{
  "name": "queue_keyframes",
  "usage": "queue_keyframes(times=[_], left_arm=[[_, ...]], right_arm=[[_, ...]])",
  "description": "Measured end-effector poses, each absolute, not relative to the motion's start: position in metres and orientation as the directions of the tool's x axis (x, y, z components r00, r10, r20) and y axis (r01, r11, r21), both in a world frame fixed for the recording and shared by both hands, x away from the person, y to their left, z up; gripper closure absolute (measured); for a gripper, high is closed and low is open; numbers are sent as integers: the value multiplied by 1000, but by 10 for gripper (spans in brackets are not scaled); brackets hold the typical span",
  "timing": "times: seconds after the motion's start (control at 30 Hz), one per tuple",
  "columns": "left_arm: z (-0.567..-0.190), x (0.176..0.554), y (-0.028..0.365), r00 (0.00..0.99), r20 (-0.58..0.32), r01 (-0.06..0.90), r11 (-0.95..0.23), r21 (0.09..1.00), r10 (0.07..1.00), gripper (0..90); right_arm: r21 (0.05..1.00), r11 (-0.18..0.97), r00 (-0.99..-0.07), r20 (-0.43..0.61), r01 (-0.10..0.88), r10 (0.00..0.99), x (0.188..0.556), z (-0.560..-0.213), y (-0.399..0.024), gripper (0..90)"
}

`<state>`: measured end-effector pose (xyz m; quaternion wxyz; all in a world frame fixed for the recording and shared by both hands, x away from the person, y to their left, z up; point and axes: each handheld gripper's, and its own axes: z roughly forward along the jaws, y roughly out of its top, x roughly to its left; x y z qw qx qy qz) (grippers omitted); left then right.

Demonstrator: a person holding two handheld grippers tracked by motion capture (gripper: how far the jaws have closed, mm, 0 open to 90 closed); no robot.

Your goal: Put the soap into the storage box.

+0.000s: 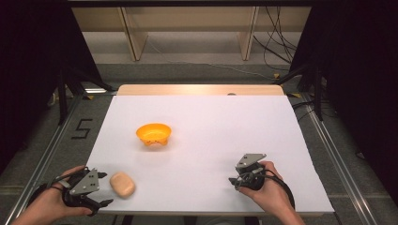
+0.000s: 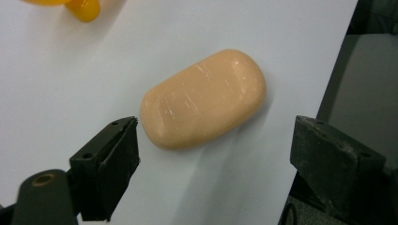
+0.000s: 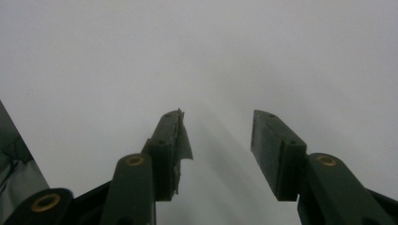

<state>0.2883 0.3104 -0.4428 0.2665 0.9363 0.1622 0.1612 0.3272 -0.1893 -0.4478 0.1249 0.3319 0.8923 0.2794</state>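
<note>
A peach-coloured bar of soap (image 1: 122, 184) lies on the white table top (image 1: 211, 140) near its front left corner. My left gripper (image 1: 106, 189) sits just left of the bar, jaws open wide. In the left gripper view the soap (image 2: 204, 99) lies just ahead of the two jaws, touching neither. An orange bowl (image 1: 154, 134) stands left of the table's middle; its edge (image 2: 80, 7) peeks in at the top of the left gripper view. My right gripper (image 1: 236, 183) rests at the front right, open, with nothing between its fingers (image 3: 171, 150).
The table's front edge (image 1: 211, 212) runs just below both hands. Its left edge is close to the soap. Wooden shelf legs (image 1: 133, 37) and cables (image 1: 277, 42) lie on the floor beyond the far edge. Metal rails (image 1: 328, 140) flank both sides.
</note>
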Motion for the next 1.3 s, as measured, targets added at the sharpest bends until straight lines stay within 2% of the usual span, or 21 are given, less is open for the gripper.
queue_keyframes(times=[0.27, 0.4, 0.73, 1.13, 1.3], left_arm=[[-440, 299, 308, 925, 248, 124, -847, 518, 287, 149], [-436, 306, 306, 947, 226, 97, -873, 478, 229, 150], [-433, 311, 301, 957, 222, 71, -889, 452, 189, 151], [-434, 308, 301, 953, 214, 92, -875, 475, 216, 156], [-433, 310, 298, 959, 202, 81, -879, 469, 197, 157]], right_arm=[[585, 611, -736, -33, 534, 676, 319, -446, -195, 542], [585, 611, -736, -35, 533, 676, 317, -447, -195, 543], [588, 599, -727, -28, 543, 686, 317, -449, -200, 532], [589, 599, -727, -28, 543, 687, 317, -449, -202, 532], [586, 602, -729, -29, 542, 684, 317, -450, -202, 531]])
